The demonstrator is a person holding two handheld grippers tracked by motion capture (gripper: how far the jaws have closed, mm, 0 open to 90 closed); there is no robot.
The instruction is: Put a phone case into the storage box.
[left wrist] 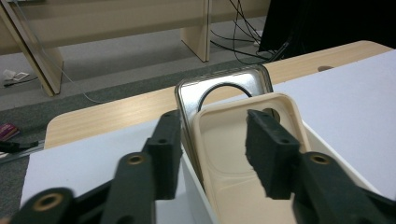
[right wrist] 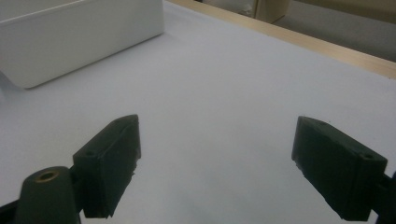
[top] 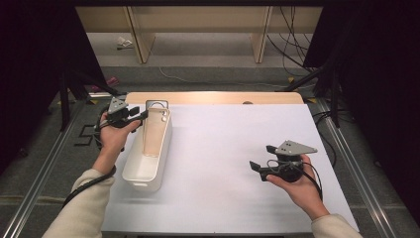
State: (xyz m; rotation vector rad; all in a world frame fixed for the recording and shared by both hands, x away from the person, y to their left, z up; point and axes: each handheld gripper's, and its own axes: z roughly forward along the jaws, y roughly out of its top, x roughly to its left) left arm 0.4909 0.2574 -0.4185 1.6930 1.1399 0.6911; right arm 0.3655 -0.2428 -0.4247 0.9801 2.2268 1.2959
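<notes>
A white oblong bin [top: 147, 174] stands on the left of the white mat [top: 228, 148]. Two flat things lean inside its far end: a cream phone case [top: 154, 133] and, behind it, a silver-rimmed dark one [top: 157, 103]. My left gripper [top: 142, 115] is at the bin's far left rim. In the left gripper view its jaws [left wrist: 215, 125] stand apart, one outside the bin wall [left wrist: 195, 196] and one in front of the cream case [left wrist: 219, 142], the silver-rimmed one [left wrist: 224, 77] behind; the pads do not press on anything. My right gripper [top: 261, 156] hovers over the mat at the right, open wide and empty [right wrist: 217, 140].
The bin's side [right wrist: 79, 42] lies off to the right gripper's upper left, with bare mat [right wrist: 224, 79] between. The wooden table edge [top: 213, 97] runs along the back. Beyond it are floor cables [top: 292, 54] and wooden furniture legs [top: 138, 34].
</notes>
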